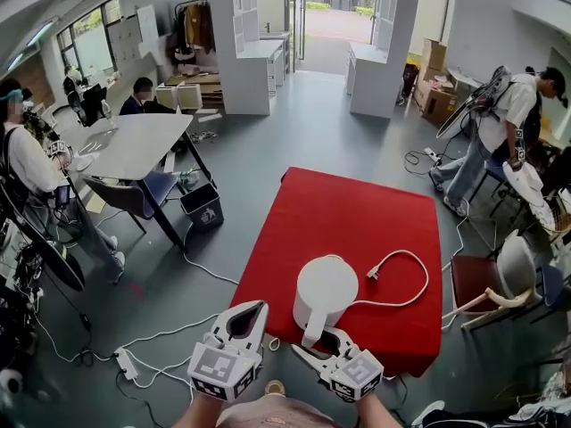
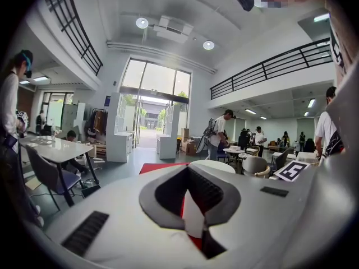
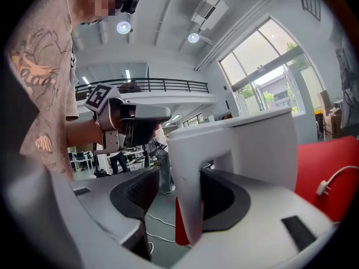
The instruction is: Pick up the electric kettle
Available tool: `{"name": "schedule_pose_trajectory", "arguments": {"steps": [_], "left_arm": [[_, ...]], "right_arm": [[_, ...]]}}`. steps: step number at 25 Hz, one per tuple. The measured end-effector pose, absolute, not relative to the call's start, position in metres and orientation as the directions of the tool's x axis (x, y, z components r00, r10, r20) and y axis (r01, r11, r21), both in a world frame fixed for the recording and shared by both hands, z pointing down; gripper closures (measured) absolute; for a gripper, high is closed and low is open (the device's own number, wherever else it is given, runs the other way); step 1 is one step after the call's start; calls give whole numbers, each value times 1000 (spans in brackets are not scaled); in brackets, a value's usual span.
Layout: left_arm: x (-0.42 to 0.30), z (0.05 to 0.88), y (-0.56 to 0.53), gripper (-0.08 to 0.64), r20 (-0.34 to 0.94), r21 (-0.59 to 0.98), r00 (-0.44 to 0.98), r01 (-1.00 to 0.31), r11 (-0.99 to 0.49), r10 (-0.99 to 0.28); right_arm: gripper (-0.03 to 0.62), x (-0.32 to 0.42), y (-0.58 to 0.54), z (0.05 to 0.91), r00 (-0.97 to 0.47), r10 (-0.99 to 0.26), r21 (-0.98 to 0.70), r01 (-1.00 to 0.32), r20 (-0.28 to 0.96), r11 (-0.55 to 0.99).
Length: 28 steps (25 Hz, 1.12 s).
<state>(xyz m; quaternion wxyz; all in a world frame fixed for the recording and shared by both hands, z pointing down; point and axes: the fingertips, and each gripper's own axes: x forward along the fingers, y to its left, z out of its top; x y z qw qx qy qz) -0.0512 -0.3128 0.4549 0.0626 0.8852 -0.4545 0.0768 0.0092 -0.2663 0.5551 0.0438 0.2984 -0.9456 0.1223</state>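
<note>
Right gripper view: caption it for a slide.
The right gripper, jaws open around the handle of a white kettle on a red tablecloth.

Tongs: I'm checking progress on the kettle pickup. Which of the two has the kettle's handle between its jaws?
The right tongs: the white electric kettle has its handle between their open jaws. The left tongs hang beside the kettle, off the handle.

The white electric kettle [image 1: 326, 288] is standing near the front edge of the red-covered counter [image 1: 357, 208], its handle [image 1: 311, 333] pointing back toward the person. The right tool [image 1: 317, 339] is holding its jaws apart on either side of that handle. The left tool [image 1: 259, 310] is hovering at the counter's near left corner, tips together. A white cord [image 1: 419, 297] is looping across the cloth, right of the kettle.
</note>
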Motion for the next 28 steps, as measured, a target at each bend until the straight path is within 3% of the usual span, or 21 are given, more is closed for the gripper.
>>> {"name": "schedule_pose_trajectory", "arguments": {"steps": [5, 9, 17, 28], "left_arm": [[-62, 459, -317, 566, 208, 47, 559, -825, -563, -803], [-65, 464, -320, 566, 216, 51, 554, -829, -557, -804], [-64, 472, -326, 566, 223, 64, 567, -820, -569, -793], [-67, 476, -329, 566, 233, 78, 573, -816, -573, -785]], "right_arm": [[372, 3, -277, 566, -822, -547, -186, -569, 160, 801], [461, 4, -281, 571, -825, -542, -159, -564, 162, 810], [463, -9, -282, 569, -864, -492, -217, -503, 107, 837], [480, -18, -292, 568, -818, -555, -105, -571, 148, 814]]}}
